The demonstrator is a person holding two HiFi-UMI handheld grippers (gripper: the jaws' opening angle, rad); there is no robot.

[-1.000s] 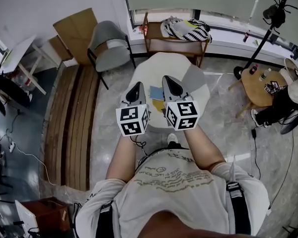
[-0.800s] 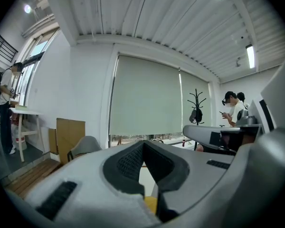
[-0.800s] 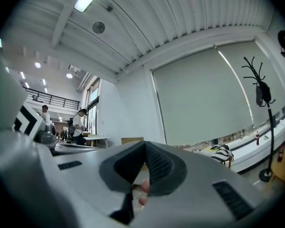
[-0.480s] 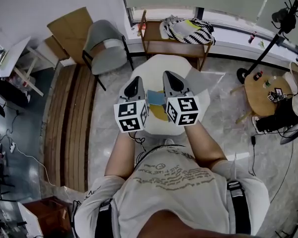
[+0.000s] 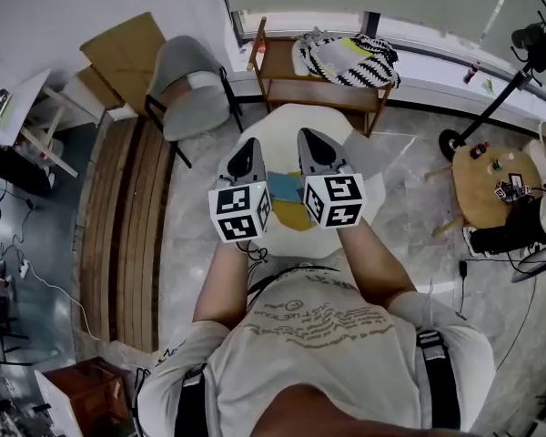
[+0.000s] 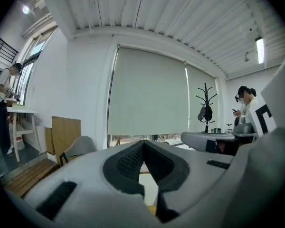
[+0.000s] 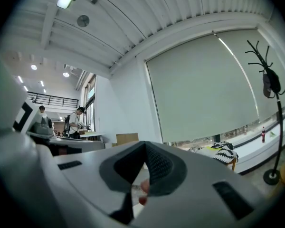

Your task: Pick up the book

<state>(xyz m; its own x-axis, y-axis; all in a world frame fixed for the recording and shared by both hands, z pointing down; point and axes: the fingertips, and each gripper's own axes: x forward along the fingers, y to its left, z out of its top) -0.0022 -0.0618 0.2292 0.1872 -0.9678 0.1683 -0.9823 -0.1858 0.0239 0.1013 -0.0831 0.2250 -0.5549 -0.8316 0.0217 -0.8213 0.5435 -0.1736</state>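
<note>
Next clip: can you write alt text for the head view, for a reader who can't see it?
Seen from above, a person holds the left gripper and right gripper side by side over a round white table, where a blue and yellow book shows between them. A grey chair stands beyond the table.

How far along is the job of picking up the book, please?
Nothing looks done yet: the book lies flat on the white table. In hand: the left gripper and right gripper are held over the table, both with jaws shut and empty. Left to do: open, grip the book and lift it.
</note>
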